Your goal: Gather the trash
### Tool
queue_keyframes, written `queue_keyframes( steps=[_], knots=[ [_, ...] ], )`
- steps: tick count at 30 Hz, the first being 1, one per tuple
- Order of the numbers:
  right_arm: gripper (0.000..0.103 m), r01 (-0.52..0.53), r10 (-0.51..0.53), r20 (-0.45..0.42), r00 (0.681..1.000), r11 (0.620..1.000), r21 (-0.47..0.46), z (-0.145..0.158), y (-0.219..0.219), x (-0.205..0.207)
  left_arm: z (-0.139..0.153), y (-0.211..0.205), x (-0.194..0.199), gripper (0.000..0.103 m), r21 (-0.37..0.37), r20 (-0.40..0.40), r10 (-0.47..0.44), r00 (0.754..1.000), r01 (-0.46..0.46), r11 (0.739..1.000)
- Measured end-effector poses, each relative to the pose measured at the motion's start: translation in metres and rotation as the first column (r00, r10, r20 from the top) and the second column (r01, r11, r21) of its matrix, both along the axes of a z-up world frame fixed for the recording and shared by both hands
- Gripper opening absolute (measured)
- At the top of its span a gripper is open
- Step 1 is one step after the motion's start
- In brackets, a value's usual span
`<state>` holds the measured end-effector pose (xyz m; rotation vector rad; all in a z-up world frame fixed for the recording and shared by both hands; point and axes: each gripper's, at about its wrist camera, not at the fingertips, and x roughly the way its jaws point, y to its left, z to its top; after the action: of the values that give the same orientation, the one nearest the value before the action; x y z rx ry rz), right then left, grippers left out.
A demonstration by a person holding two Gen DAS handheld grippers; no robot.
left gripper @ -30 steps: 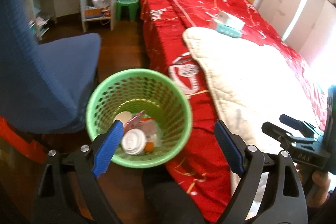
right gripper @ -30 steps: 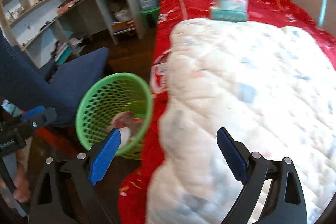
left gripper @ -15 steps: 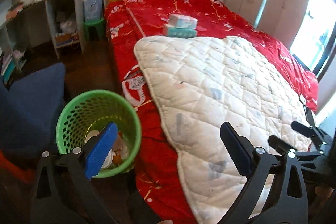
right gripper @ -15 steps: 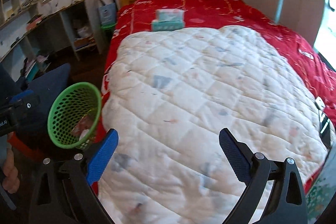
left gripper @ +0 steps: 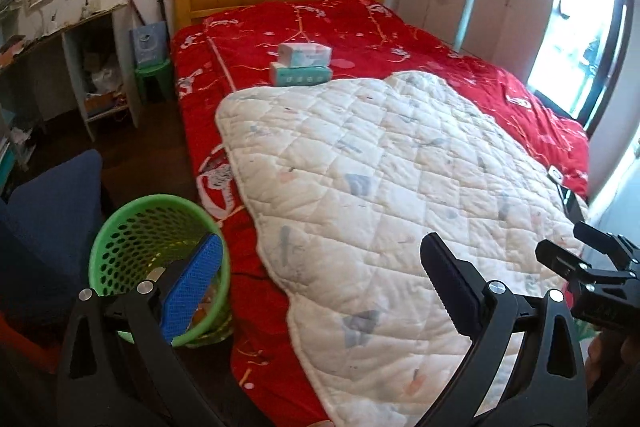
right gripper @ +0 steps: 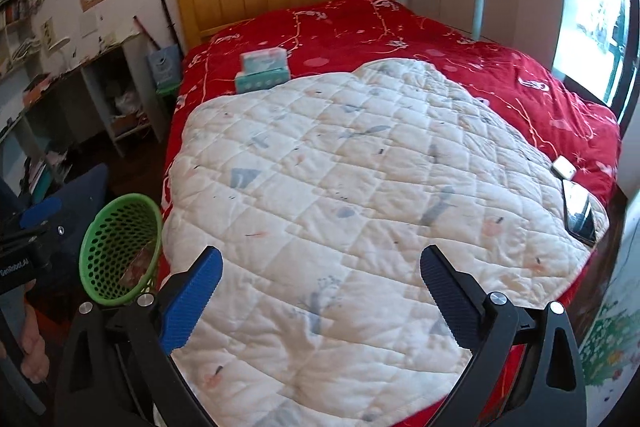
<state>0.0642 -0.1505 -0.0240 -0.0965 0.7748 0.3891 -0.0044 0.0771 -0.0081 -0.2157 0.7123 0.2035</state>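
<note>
Both tools are held over the foot of the bed, pointing down along it toward the headboard. The left gripper has its fingers released and spread wide, with nothing between them but white quilt underneath. The right gripper is also empty, and its jaws are opening. The green basket stands upright on the floor against the side of the bed, mouth up, with some trash visible through the mesh. It sits to the left of both pairs of fingers. From the left wrist view the left finger overlaps its rim, so the left hand looks much the nearer. From the right wrist view the basket is well off to the left, past the quilt's edge. I see no loose trash on the quilt within reach of either tool. The only items ahead are two stacked tissue packs, far forward of the fingers, long sides crosswise to the pointing line. A phone lies near the right-hand edge, right of the right fingers. Judgement: collecting looks nearly done. Any further pick would be a forward reach, then a carry back to the left, which suits the left hand.
</note>
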Motion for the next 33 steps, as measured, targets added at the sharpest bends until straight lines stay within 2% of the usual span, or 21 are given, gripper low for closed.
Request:
queue_keyframes(
  steps=[8,33],
  knots=[
    [0.096,0.038,-0.038,0.024,0.999,0.999,0.014,0.011,-0.019,-0.005,0.0,-0.011,0.001,0.098,-0.011,-0.003,-0.019,1.0,0.019,1.0],
    [0.096,0.055,-0.059,0.089,0.994,0.997,0.052,0.029,-0.035,-0.02,0.021,-0.033,-0.011,0.098,0.048,0.049,-0.04,0.998,0.038,0.998]
  ],
)
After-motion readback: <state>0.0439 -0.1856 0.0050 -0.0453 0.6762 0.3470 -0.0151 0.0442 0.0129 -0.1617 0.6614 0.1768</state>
